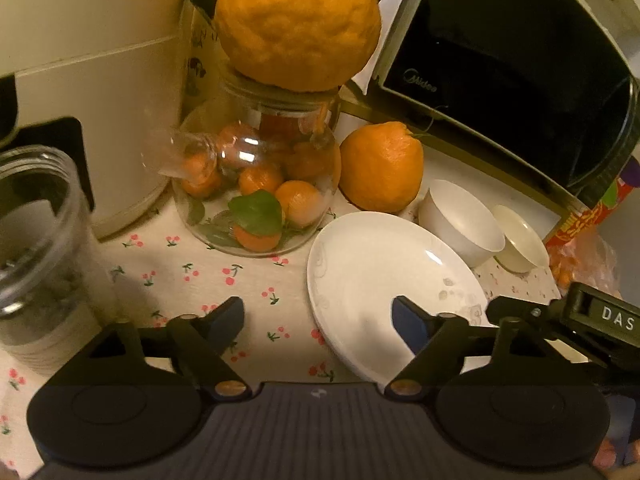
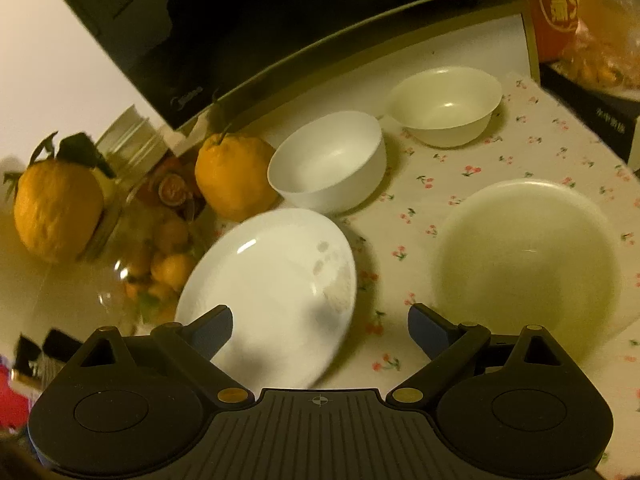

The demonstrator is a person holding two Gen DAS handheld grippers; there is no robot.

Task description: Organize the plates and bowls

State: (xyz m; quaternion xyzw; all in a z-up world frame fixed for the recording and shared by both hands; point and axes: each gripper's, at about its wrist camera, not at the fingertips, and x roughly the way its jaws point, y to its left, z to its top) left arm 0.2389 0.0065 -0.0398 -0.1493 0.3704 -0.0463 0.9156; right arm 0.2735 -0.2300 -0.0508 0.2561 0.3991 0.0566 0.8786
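A white plate (image 1: 380, 280) lies on the floral cloth, with its left rim between the fingers of my left gripper (image 1: 318, 316). The jaws stand apart and the pads touch nothing; the right fingertip (image 1: 404, 316) hovers over the plate. Behind the plate stand a white bowl (image 1: 460, 220) and a smaller cream bowl (image 1: 520, 240). In the right wrist view my right gripper (image 2: 320, 320) is open above the same plate's (image 2: 272, 280) right edge. A large cream dish (image 2: 528, 256) sits to its right, with the white bowl (image 2: 328, 160) and cream bowl (image 2: 444, 104) farther back.
A glass jar of small oranges (image 1: 256, 184) has a big orange (image 1: 296, 24) on its lid, and another orange (image 1: 380, 168) sits beside it. A black microwave (image 1: 500, 60) backs the bowls. A clear plastic jar (image 1: 36, 240) stands left, a red box (image 2: 556, 4) far right.
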